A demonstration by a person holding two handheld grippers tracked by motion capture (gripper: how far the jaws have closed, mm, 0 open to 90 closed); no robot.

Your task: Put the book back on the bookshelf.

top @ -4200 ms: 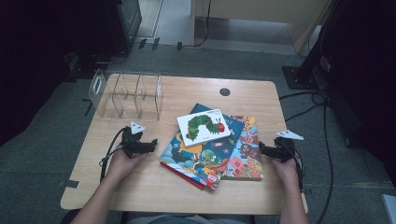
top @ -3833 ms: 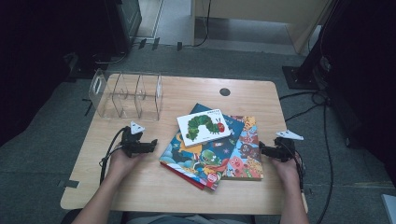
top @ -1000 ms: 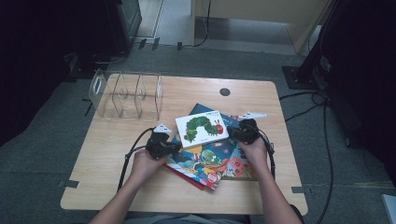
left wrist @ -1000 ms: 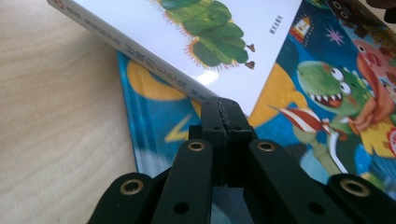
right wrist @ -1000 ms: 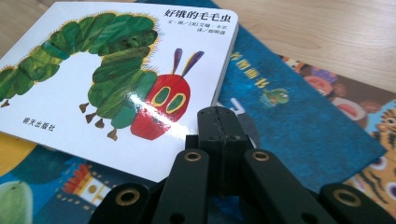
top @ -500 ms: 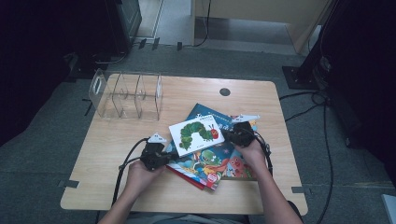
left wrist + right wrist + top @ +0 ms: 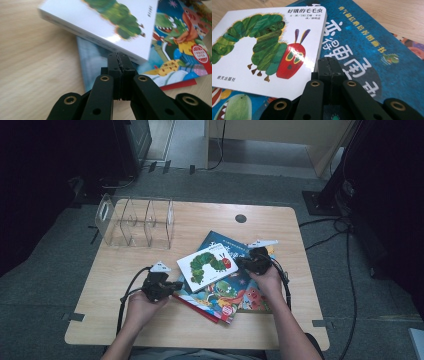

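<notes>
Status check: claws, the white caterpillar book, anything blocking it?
Both claws shut, left and right, at opposite edges of the caterpillar book. It lies atop the book pile. Nothing blocking; clear rack stands apart.

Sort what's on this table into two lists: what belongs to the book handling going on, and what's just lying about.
In use:
- white caterpillar book, top of the pile
- left tongs, shut, at its near-left edge
- right tongs, shut, at its right edge
- dark blue book beneath it
- dinosaur picture book beneath it

Lying about:
- clear divider rack, empty, far left
- table's round cable hole
</notes>
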